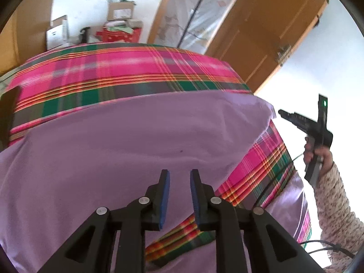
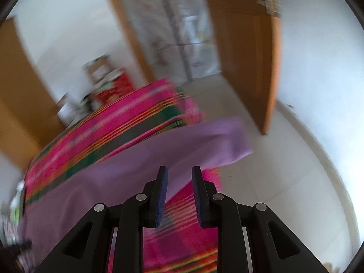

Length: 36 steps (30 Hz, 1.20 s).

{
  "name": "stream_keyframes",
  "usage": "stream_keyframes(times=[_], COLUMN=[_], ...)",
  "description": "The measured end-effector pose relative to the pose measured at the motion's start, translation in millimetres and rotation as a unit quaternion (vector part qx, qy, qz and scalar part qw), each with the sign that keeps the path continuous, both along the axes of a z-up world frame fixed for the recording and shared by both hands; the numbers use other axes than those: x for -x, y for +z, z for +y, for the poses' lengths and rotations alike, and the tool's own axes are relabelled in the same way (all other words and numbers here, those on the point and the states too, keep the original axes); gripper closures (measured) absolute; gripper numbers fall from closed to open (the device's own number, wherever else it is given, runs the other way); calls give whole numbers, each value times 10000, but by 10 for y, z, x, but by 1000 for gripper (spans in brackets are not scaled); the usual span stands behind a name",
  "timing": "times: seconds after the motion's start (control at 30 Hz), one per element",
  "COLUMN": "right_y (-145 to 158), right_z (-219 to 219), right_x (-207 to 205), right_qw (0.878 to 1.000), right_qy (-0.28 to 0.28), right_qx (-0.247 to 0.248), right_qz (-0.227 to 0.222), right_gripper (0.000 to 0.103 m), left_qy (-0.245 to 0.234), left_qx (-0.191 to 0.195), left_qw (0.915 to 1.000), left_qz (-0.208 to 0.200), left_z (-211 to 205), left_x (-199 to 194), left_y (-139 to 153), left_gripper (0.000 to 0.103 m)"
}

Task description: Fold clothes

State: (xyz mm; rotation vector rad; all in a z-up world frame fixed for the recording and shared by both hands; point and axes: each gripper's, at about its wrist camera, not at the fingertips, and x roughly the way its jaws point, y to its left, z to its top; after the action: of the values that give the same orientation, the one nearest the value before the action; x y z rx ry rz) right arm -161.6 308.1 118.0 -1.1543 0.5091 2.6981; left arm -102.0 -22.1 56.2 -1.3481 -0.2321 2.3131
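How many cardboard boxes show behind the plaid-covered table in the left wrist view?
2 clearly: a brown cardboard box on top of the pile against the wall, and a white box to its left. More may be hidden in the red clutter between them.

A garment [image 1: 127,150] lies spread across the lower half of the left wrist frame on a bedcover [image 1: 113,72]. Boxes [image 1: 118,20] stand behind the bed at upper left, a door [image 1: 268,31] at upper right.
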Motion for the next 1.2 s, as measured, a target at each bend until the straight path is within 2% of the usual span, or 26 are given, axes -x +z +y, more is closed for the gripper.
stream_keyframes(times=[0.1, 0.23, 0.43, 0.53, 0.77, 0.97, 1.1, 1.2], right_y=[-6, 39, 251, 261, 23, -241, -397, -484], right_z=[-311, -573, -1059, -1457, -2410, -3161, -3515, -3655], right_x=[-61, -176, -339, -422, -613, -589, -502, -491], right_qw=[9981, 9931, 9793, 9642, 9158, 8869, 8746, 8662], right_qy=[597, 1141, 1986, 2631, 3994, 4560, 4763, 4859], right_qx=[-168, 119, 147, 231, 383, 567, 625, 867], right_qz=[65, 236, 359, 248, -177, -470, -662, -781], right_gripper=[80, 80, 80, 80, 80, 80, 80, 80], left_qy=[246, 485, 858, 1039, 1359, 1545, 1545, 1479], left_qx=[10, 50, 35, 25, -77, -296, -429, -491], left_qw=[9997, 9988, 9962, 9944, 9899, 9856, 9846, 9848], left_qz=[-8, -61, -150, -195, -404, -622, -691, -767], left_z=[-206, -452, -839, -1027, -1342, -1555, -1567, -1550], left_x=[-101, -278, -591, -746, -1010, -1063, -1008, -954], left_y=[43, 70, 96, 105, -57, -242, -320, -384], left_gripper=[84, 84, 82, 81, 80, 80, 80, 80])
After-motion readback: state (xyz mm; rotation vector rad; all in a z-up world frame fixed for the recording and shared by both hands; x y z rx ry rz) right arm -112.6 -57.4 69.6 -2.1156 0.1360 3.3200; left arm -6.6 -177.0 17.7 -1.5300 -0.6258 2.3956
